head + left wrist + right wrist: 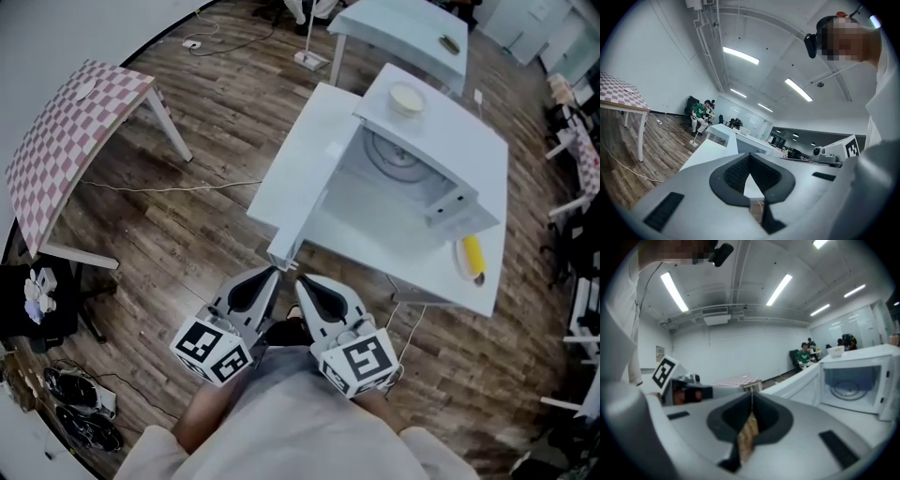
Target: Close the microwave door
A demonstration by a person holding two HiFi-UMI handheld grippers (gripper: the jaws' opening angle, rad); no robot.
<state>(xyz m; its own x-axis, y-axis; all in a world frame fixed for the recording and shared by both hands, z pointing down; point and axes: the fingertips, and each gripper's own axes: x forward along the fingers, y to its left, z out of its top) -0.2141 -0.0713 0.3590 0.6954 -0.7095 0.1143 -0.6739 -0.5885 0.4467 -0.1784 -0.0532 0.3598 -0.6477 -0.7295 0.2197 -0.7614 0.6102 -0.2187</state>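
Wood-plank floor (pixel 187 234) surrounds the white table (pixel 422 267) where the microwave (pixel 450 141) sits, its door (pixel 305 169) swung wide toward me, so I hold my left gripper (pixel 274 270) and right gripper (pixel 300 279) clenched and empty near its free edge, seemingly ready to push.

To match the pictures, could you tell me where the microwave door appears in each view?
Head view: door at centre, swung open, left of the cavity.
Left gripper view: door left of centre, a white slab receding.
Right gripper view: door right of centre, left of the cavity.
Shared landmark: checked table.
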